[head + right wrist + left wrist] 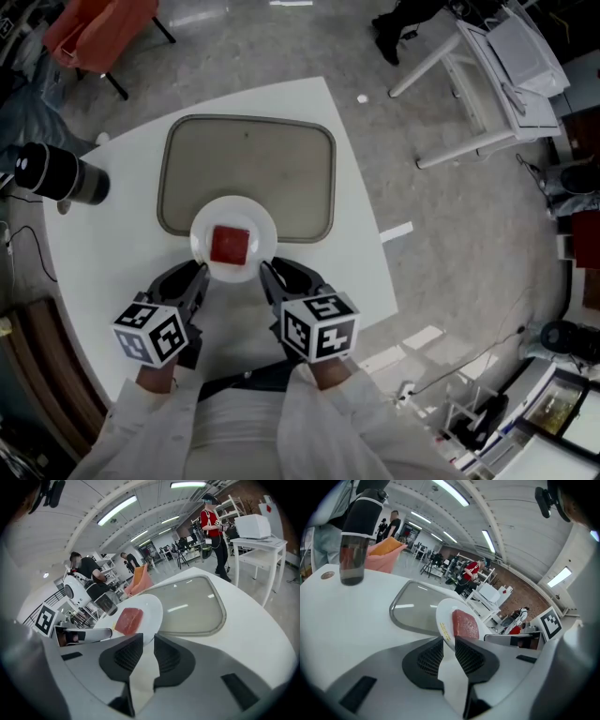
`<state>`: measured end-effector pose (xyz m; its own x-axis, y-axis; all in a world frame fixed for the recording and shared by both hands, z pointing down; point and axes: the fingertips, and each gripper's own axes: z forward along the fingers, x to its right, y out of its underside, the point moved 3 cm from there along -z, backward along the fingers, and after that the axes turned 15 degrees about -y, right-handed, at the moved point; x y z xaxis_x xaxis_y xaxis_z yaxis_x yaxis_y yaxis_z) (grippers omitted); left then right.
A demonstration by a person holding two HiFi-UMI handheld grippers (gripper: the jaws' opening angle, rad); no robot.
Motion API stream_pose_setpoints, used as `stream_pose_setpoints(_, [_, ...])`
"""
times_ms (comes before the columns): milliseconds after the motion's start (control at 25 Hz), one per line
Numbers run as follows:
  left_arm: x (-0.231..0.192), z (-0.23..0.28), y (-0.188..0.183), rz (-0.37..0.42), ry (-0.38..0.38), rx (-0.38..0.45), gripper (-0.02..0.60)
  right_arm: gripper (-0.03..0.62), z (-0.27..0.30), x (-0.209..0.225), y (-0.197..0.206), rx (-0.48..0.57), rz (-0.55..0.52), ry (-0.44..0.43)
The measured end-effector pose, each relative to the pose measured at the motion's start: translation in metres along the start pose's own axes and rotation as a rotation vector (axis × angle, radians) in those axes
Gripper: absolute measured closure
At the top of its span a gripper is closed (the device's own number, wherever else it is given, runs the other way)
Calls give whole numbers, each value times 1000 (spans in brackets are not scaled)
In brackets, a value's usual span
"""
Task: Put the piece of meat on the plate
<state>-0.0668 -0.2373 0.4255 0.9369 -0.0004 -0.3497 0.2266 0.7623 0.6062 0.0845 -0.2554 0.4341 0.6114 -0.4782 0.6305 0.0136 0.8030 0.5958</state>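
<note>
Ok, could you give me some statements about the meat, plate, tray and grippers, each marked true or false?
1. The meat lies on the plate. True.
2. The plate stands apart from the tray. False: it overlaps the tray's near edge.
3. A dark bottle stands on the table, left of the tray. True.
4. The left gripper holds the meat. False: its jaws are apart, and the meat lies beyond them on the plate.
</note>
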Motion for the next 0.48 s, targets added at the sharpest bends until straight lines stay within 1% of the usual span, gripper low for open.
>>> stream_pose_setpoints(160, [0, 25, -23, 7, -13, 15, 502, 513, 14, 21, -26, -17, -24, -16])
stream_pose_setpoints(320, [-6, 42, -42, -15, -31, 34, 502, 513, 31, 33, -48, -23, -37, -39])
stream_pose_setpoints(480, [-10, 59, -54, -33, -47, 37, 502, 513, 44, 46, -64, -40, -45, -43])
